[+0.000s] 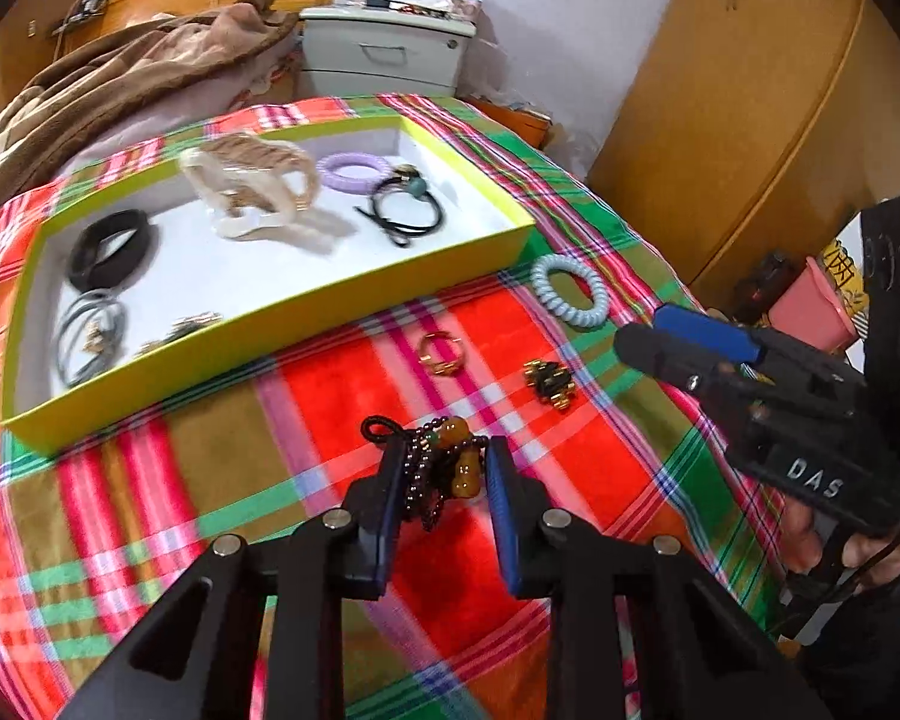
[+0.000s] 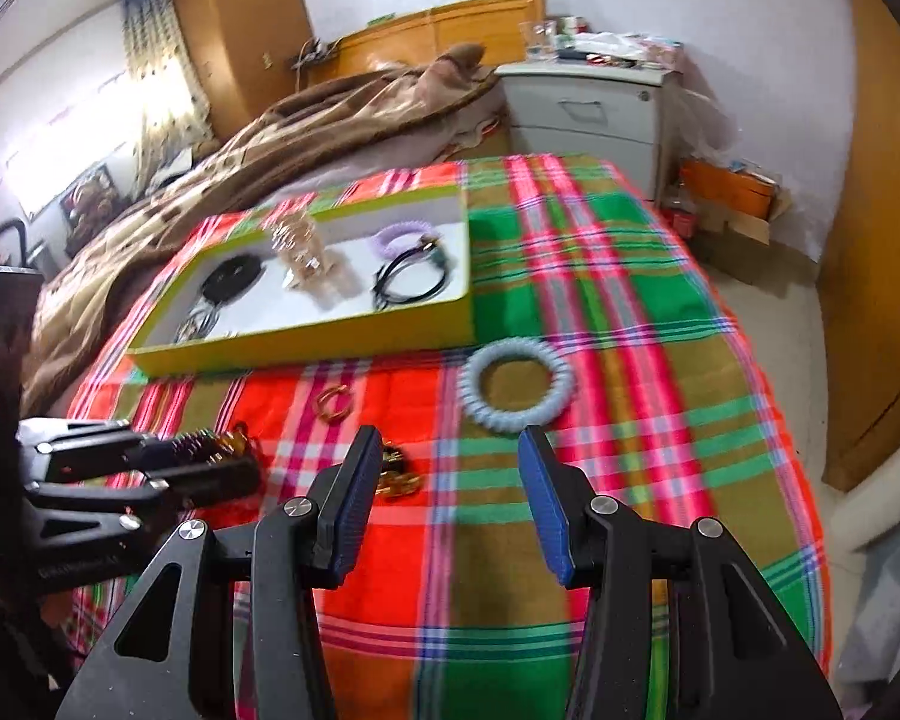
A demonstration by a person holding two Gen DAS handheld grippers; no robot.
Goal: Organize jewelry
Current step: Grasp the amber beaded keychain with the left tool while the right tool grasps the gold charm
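My left gripper (image 1: pixel 447 474) is shut on a dark beaded string with an amber pendant (image 1: pixel 459 462), just above the plaid cloth; the right wrist view shows the same beads (image 2: pixel 201 441) between its fingers. My right gripper (image 2: pixel 450 480) stands open and holds nothing, and it hovers over the cloth at the right (image 1: pixel 645 330). Loose on the cloth lie a gold ring (image 1: pixel 441 351) (image 2: pixel 333 402), a black-and-gold piece (image 1: pixel 549 384) (image 2: pixel 396 474) and a pale blue spiral hair tie (image 1: pixel 570 291) (image 2: pixel 516 387). Behind them is the yellow-green box (image 1: pixel 390 276) (image 2: pixel 330 336).
The box holds a beige claw clip (image 1: pixel 252 192), a purple ring (image 1: pixel 351 171), black hair ties (image 1: pixel 402 210), a black band (image 1: pixel 111 249) and grey ties (image 1: pixel 87 330). A brown blanket (image 2: pixel 270 138) lies behind, a grey nightstand (image 2: pixel 588 114) beyond. The cloth falls off at the right edge.
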